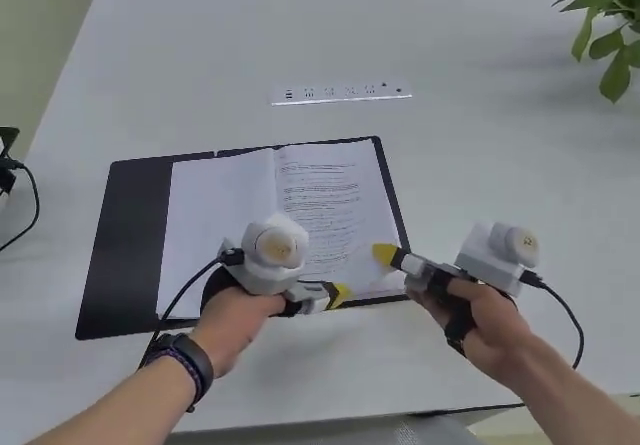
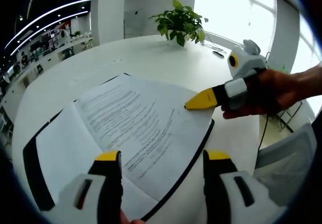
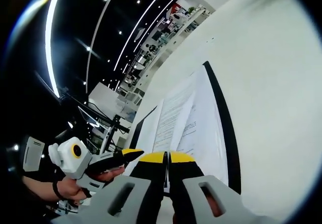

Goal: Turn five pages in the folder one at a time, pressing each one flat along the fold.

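Observation:
A black folder (image 1: 125, 255) lies open on the white table, with a blank sheet on the left and a printed page (image 1: 330, 210) on the right. My left gripper (image 1: 335, 293) hovers at the folder's near edge. Its jaws (image 2: 162, 158) stand open over the printed page (image 2: 136, 128) with nothing between them. My right gripper (image 1: 385, 255) is shut, and its yellow tip (image 2: 200, 99) touches the printed page's right edge near the lower corner. Seen from the right gripper (image 3: 167, 158), the page (image 3: 193, 128) runs up to the closed jaws. Whether any paper is pinched I cannot tell.
A socket strip (image 1: 340, 92) is set flush in the table behind the folder. A potted plant (image 1: 610, 25) stands at the far right, also seen as the plant (image 2: 180, 23). A black cable (image 1: 25, 215) loops at the left edge. The table's near edge lies just below my hands.

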